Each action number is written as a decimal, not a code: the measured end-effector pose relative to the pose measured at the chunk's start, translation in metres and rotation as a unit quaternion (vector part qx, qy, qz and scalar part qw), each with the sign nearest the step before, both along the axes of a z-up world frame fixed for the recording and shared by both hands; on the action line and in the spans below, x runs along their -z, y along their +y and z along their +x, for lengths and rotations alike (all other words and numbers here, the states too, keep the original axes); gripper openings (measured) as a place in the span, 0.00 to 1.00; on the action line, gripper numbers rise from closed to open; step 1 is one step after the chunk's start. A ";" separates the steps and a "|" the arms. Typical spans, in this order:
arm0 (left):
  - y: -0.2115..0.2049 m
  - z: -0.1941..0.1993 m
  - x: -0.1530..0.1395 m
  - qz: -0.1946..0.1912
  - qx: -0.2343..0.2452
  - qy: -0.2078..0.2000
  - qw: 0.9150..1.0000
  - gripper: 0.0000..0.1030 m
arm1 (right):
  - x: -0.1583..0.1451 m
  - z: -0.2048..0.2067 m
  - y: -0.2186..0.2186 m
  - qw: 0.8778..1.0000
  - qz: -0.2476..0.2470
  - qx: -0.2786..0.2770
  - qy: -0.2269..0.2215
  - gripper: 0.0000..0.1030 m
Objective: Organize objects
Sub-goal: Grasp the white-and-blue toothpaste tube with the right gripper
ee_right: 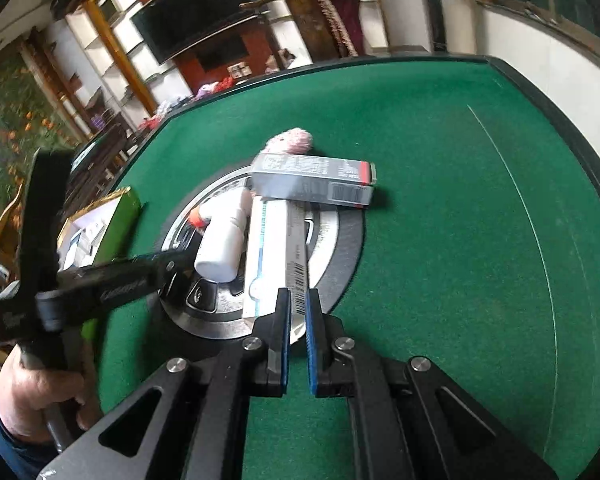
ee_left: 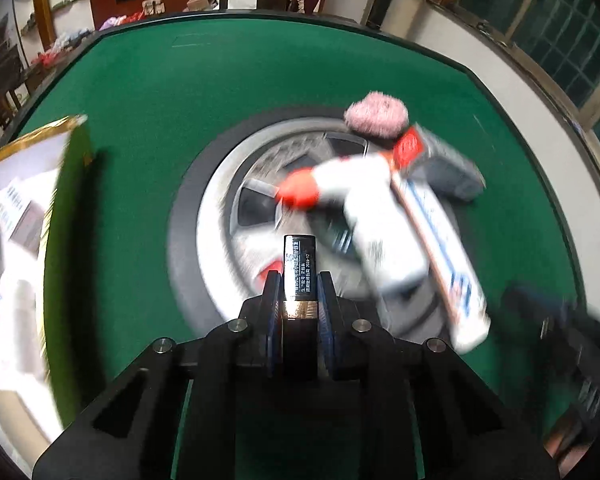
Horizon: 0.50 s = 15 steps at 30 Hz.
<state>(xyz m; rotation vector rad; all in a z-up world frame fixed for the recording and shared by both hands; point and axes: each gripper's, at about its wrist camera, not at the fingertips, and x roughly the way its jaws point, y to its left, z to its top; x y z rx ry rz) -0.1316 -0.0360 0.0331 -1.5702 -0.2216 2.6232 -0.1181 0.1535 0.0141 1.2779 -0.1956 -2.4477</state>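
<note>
Four things are left on the green table (ee_right: 440, 200): the white bottle (ee_right: 224, 236) with its red cap, the long white box (ee_right: 270, 248), the grey carton (ee_right: 312, 180) across its far end, and the pink fluffy ball (ee_right: 294, 140) beyond. Your left gripper (ee_left: 298, 280) is pinching a black tube (ee_left: 298, 264) near the table's middle; the open box (ee_left: 16, 240) on the left already holds items, so I judge it goes there. Your right gripper (ee_right: 296, 300) looks slightly apart around the long white box's near end, contact unclear.
</note>
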 end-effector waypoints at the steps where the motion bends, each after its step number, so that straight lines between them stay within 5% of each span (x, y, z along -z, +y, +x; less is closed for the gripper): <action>1: -0.004 0.012 0.001 -0.001 0.003 0.004 1.000 0.16 | -0.001 0.002 -0.002 1.000 0.003 -0.001 0.006 0.05; 15: -0.007 0.030 0.006 0.015 0.019 0.020 1.000 0.16 | 0.011 -0.043 -0.043 0.999 0.023 0.009 -0.028 0.07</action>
